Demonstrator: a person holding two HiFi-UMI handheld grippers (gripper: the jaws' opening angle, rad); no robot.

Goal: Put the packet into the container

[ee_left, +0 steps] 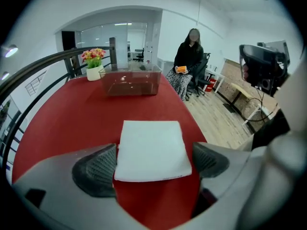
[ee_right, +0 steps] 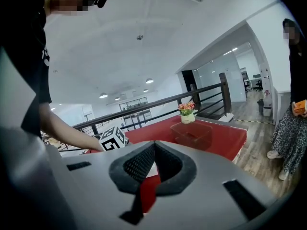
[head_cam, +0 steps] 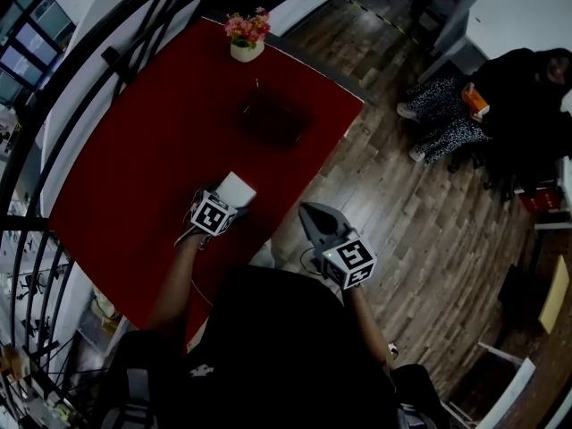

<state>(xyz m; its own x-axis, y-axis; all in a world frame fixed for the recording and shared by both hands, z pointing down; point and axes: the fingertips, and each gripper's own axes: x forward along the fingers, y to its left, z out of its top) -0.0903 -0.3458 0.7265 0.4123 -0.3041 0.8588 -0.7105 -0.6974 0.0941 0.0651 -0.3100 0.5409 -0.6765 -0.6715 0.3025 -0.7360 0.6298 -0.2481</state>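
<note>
1. Fingers (ee_left: 96, 169) of my left gripper (ee_left: 153, 163) are spread wide and grip nothing. The white packet (ee_left: 151, 150) lies flat on the red table (ee_left: 62, 123) between them. Its left edge is at or against one pad, and the other pad is clear of it.
2. My right gripper (ee_right: 154, 146) has its fingers pressed together and empty, and it hangs over the floor beside the table.
3. Closing from here, I judge the nearer pad would push first. That could skew the packet or buckle it flat against the cloth instead of lifting it.
4. The clear container (ee_left: 132, 83) stands well apart, near the flower pot (ee_left: 94, 66). A weak pinch could drop the packet short of it.
5. Only the left gripper view shows the uneven gaps at the pads. In the head view my marker cube (head_cam: 213, 213) covers them, but that view shows the container's (head_cam: 273, 114) open top.
</note>
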